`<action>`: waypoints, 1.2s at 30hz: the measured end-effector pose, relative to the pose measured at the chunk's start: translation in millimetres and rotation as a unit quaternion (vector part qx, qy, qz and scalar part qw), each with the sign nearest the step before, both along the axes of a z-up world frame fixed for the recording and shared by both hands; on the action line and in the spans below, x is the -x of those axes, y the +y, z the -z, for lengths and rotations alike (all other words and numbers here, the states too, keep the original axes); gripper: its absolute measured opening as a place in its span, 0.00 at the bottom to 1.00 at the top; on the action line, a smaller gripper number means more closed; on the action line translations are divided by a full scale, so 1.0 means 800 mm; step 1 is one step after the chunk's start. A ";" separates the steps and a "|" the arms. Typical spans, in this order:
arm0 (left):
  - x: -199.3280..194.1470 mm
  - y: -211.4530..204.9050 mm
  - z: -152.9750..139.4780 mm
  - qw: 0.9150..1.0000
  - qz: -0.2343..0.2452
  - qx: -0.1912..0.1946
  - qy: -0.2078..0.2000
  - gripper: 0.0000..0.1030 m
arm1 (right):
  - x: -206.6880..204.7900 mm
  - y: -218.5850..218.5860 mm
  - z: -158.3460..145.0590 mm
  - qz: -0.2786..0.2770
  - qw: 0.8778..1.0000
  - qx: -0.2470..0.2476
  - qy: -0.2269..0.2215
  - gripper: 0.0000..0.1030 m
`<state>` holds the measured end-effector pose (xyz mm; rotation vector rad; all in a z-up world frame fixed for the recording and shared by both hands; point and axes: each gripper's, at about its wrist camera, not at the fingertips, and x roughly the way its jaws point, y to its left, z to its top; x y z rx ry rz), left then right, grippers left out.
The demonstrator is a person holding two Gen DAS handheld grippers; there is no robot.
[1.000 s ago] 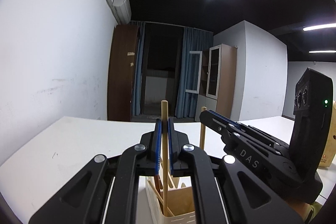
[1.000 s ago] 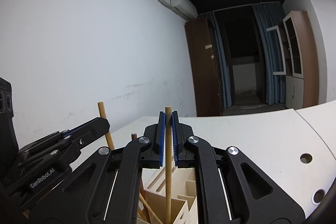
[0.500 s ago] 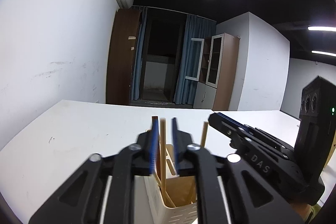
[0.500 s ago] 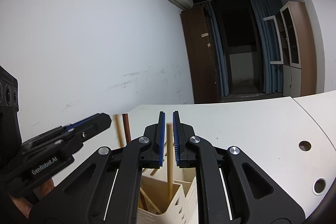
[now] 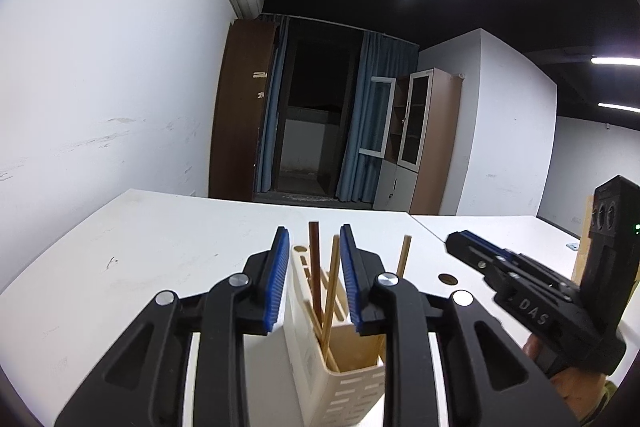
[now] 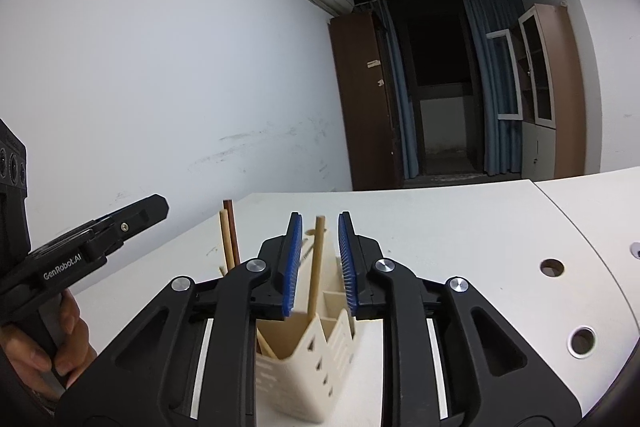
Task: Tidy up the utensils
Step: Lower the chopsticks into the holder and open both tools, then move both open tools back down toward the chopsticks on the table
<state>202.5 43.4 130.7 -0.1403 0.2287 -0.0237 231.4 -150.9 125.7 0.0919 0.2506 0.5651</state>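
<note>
Left claw (image 5: 313, 247) is released: blue pads spread wide, nothing between them touched. Framed in the gap stand 2 sticks, a dark brown chopstick (image 5: 315, 267) and a light wooden chopstick (image 5: 331, 287), both dropped into the cream utensil holder (image 5: 340, 383) and leaning on their own. A 3rd light stick (image 5: 404, 257) pokes up past the left claw's right finger; which compartment it sits in cannot be told from this view.

Right claw (image 6: 319, 231) is also released, pads apart, with 1 light chopstick (image 6: 316, 267) standing free between them, its lower end down inside the holder (image 6: 304, 371). It touches neither pad. In the right wrist view, 2 more sticks (image 6: 228, 239) rise to the left, beside the left claw's body.

The holder has slotted walls and wooden dividers and sits on the white desk (image 5: 140, 247), back from the near edge as far as either view shows. Cable holes (image 6: 551, 267) dot the desk toward its right edge. Beyond: white wall, dark doorway, cabinet.

Step in hand, as a judgement: drop-off of a chopstick by each claw looks complete, sticks are seated, claws hang just above the holder. No loose utensils show on the desk in these views, so how much is left cannot be told.

Next move likely calls for lifting both claws straight up, clear of the stick tops, without knocking them or tipping the light holder, then looking for any remaining utensil.
</note>
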 end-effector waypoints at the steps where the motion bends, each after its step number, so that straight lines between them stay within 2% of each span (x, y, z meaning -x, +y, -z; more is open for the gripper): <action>1: 0.003 -0.001 0.000 1.000 0.000 -0.002 0.003 0.25 | 0.001 -0.003 0.000 0.001 1.000 0.001 0.002 0.21; 8: 0.019 -0.002 0.000 0.999 0.000 -0.004 0.044 0.25 | 0.023 -0.010 0.006 0.009 0.999 0.019 0.028 0.26; 12: 0.023 -0.002 0.006 0.998 0.003 -0.009 0.067 0.25 | 0.036 -0.013 0.015 0.008 0.998 0.034 0.052 0.33; 15: 0.022 -0.003 0.009 0.997 0.005 -0.012 0.082 0.31 | 0.046 -0.015 0.022 0.013 0.997 0.052 0.063 0.35; 17: 0.024 -0.004 0.014 0.996 0.007 -0.011 0.090 0.31 | 0.052 -0.017 0.029 0.014 0.996 0.058 0.074 0.37; 27: 0.033 -0.015 0.041 0.990 0.018 -0.026 0.134 0.32 | 0.068 -0.017 0.063 0.025 0.986 0.099 0.130 0.45; 30: 0.036 -0.016 0.050 0.989 0.020 -0.027 0.145 0.39 | 0.072 -0.013 0.074 0.022 0.983 0.110 0.146 0.46; 36: 0.045 -0.020 0.069 0.984 0.023 -0.044 0.171 0.39 | 0.074 -0.008 0.100 0.009 0.973 0.139 0.183 0.47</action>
